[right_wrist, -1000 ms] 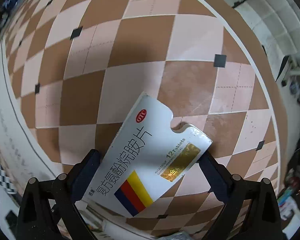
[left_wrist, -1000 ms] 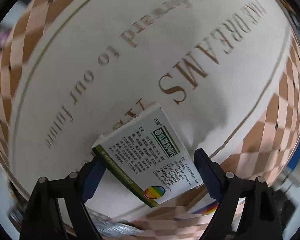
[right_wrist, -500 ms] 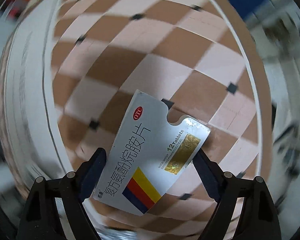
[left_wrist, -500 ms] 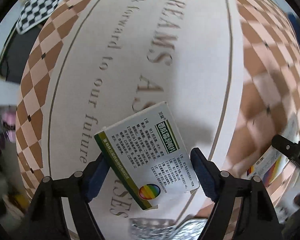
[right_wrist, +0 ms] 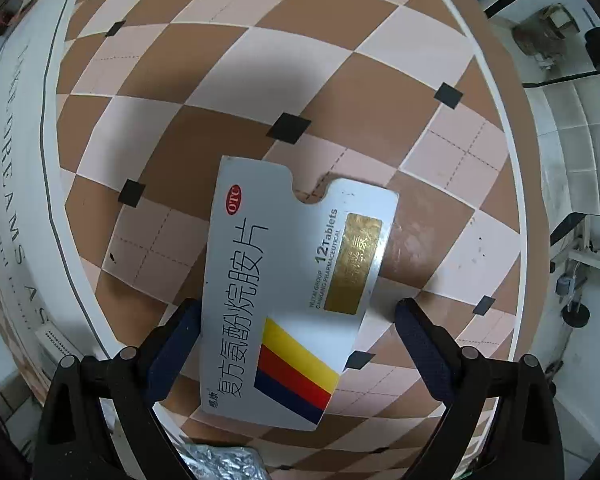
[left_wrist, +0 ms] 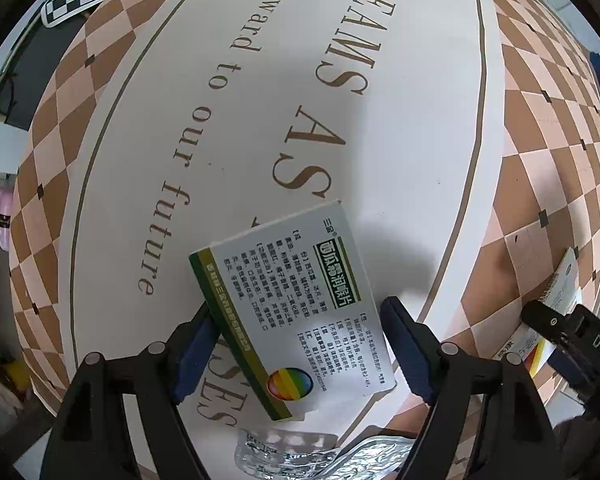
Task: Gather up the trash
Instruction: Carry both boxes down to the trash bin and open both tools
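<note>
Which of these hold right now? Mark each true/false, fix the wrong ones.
1. The left hand-held gripper has a green-edged box between its fingers. True.
2. The white box in the right wrist view reads "24 Tablets". False: it reads "12 Tablets", with a red OTC mark.
3. A silver blister pack shows at the bottom of the left wrist view. True.
4. The mat is plain blue. False: it has brown and pink checks, with a white lettered panel.
</note>
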{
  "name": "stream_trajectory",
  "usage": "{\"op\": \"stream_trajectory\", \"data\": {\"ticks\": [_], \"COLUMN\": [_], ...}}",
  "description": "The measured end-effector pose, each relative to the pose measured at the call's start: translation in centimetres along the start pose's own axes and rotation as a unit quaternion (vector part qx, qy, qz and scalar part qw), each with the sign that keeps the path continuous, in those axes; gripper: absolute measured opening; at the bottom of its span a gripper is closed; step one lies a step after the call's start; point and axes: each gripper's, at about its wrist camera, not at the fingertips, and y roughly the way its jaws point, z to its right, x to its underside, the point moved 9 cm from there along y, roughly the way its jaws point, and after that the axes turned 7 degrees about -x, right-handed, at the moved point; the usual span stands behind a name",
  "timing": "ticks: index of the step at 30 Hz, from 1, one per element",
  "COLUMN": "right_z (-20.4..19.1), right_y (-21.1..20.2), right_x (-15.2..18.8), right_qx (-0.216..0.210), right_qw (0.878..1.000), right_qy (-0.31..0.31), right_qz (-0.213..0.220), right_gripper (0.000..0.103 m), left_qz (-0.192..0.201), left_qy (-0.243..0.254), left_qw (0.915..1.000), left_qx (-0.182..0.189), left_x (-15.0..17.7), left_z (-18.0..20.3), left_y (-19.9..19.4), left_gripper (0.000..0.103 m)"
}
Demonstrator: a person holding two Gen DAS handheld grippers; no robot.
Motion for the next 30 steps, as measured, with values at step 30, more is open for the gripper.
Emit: {"op": "stream_trajectory", "data": {"ticks": [30], "right_z": [1.0], "right_y": [-12.4], "right_x": [19.7], "right_qx": [-0.02], "right_qw": [0.949], "right_qy": [-0.207], "right_qz": [0.238], "right_gripper": [0.077], "left_qz": [0.253], "left_qy": [0.103], "left_qw": [0.9616], "left_qx": [0.026], "left_x": [10.5], "left_z": [-4.9], "left_y": [-17.1], "left_gripper": [0.07]}}
